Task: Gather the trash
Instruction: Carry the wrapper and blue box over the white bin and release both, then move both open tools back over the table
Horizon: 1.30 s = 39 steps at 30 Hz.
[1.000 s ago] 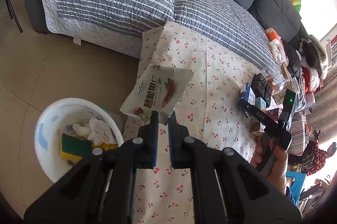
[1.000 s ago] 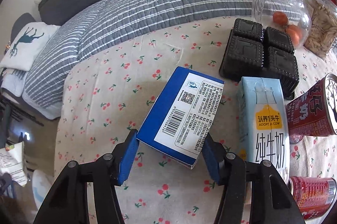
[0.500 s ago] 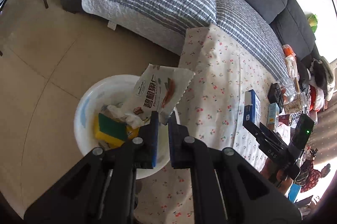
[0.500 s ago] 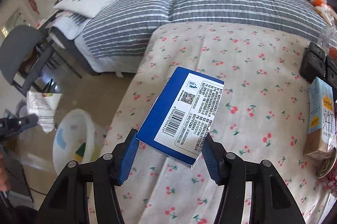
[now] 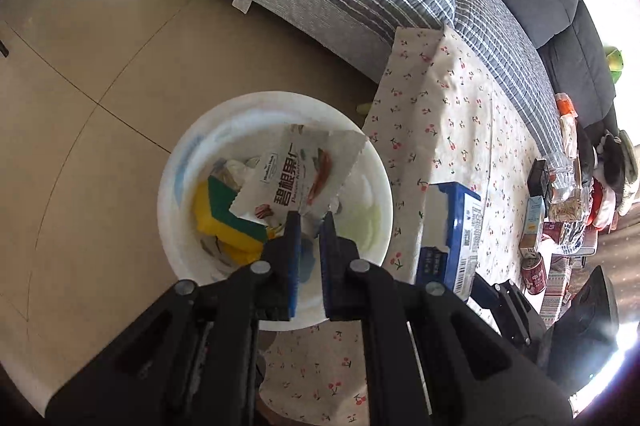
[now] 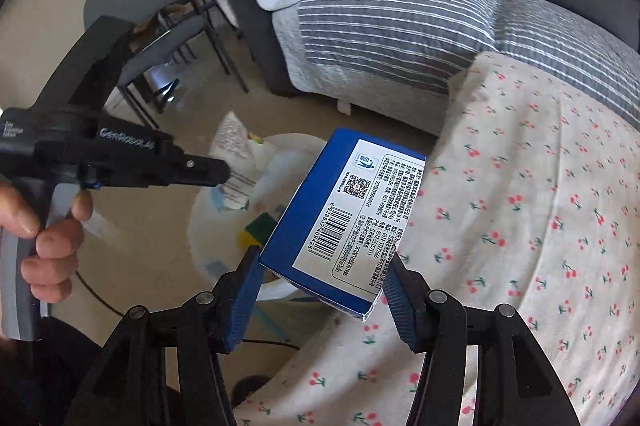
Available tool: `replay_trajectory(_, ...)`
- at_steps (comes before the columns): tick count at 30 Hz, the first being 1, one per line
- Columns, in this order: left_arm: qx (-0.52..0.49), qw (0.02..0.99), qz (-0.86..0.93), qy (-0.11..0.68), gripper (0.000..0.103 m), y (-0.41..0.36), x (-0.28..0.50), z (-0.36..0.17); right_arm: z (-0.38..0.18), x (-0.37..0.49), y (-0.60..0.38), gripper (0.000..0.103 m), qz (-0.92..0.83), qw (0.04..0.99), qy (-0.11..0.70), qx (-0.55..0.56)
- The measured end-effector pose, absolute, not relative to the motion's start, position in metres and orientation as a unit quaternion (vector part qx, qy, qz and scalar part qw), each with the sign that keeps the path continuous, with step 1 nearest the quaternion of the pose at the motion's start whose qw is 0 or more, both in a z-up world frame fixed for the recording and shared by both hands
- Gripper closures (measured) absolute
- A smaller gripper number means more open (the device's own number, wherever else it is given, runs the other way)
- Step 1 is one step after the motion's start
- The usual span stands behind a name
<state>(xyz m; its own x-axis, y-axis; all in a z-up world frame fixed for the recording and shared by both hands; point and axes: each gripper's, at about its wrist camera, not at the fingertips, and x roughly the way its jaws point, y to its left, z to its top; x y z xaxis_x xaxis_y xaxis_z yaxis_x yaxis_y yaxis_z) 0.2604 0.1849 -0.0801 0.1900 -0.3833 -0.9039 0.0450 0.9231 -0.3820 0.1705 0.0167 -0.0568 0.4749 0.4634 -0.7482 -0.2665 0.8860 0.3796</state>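
A crinkled white snack wrapper (image 5: 298, 181) is pinched by the left gripper (image 5: 309, 222) above a round white plastic bin (image 5: 176, 185); a blue carton (image 5: 452, 226) is seen at three o'clock.

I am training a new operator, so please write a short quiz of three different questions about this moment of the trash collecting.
1. True or false: the left gripper holds the snack wrapper over the white bin.
2. What does the right gripper hold? A) red can B) blue box C) sponge
3. Fill in: in the bin lies a yellow and ____ sponge.

Key: 1 true; 2 B; 3 green.
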Motion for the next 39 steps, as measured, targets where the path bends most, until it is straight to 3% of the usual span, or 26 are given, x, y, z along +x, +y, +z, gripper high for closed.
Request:
replay_trajectory(18,-0.195,0.764,-0.117,0.604,0.092,0.215,0.272,-0.07,-0.079,0.211,0.107,0.043,0.284,0.829,0.479,-0.044)
replay_trajectory(22,-0.199,0.765,-0.115,0.601,0.092,0.221,0.273,-0.068,-0.095,0.221,0.125,0.029,0.275,0.82,0.496,-0.081)
replay_trajectory(39,-0.149,0.773,-0.136,0.602,0.092,0.184,0.271,-0.063,-0.073,0.175,0.039,0.029,0.239,0.834,0.495,-0.042)
